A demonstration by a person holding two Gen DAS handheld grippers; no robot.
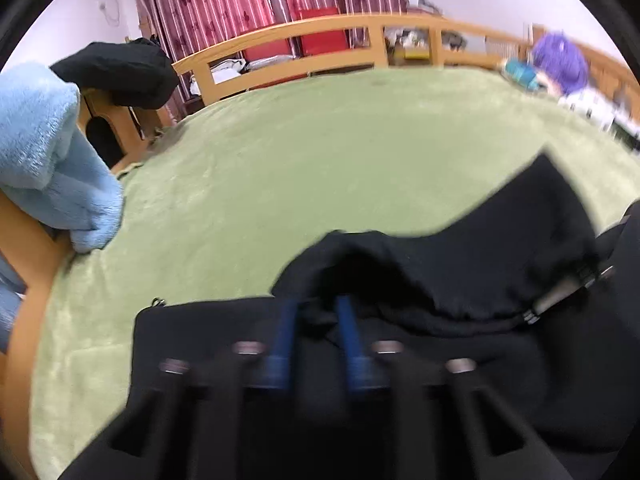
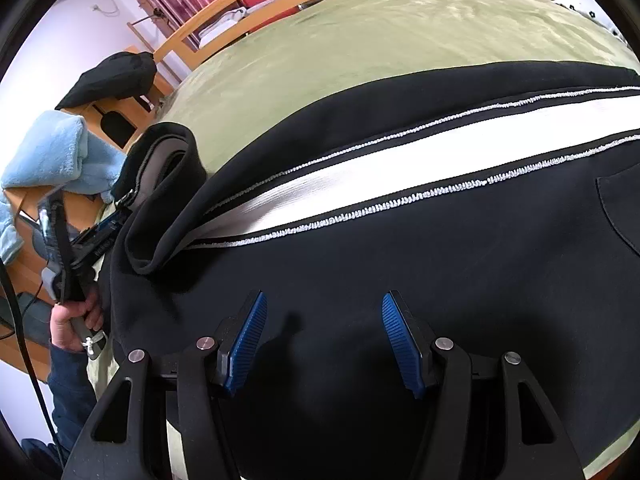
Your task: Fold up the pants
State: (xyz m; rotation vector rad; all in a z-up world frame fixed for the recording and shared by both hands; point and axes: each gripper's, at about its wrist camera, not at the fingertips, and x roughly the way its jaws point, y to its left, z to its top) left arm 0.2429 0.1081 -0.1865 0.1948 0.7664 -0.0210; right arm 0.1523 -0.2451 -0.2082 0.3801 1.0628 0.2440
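Black pants [image 2: 400,264] with a white side stripe [image 2: 360,184] lie spread across the green blanket. In the right wrist view my right gripper [image 2: 324,340] stands open just above the black cloth, with nothing pinched between its blue pads [image 2: 248,336]. At the left of that view a person's hand [image 2: 72,320] holds my left gripper [image 2: 120,210], which is shut on the turned-up end of the pants [image 2: 168,168]. The left wrist view is blurred. There the left gripper [image 1: 318,316] has its blue pads close together, with a bunched fold of the pants [image 1: 460,248] pinched between them.
The green blanket [image 1: 280,160] covers a bed with a wooden rail [image 1: 320,32] at the far side. A light blue towel [image 1: 48,152] and a black garment [image 1: 120,72] hang on the wooden frame at left. Pillows [image 1: 560,64] lie at the far right.
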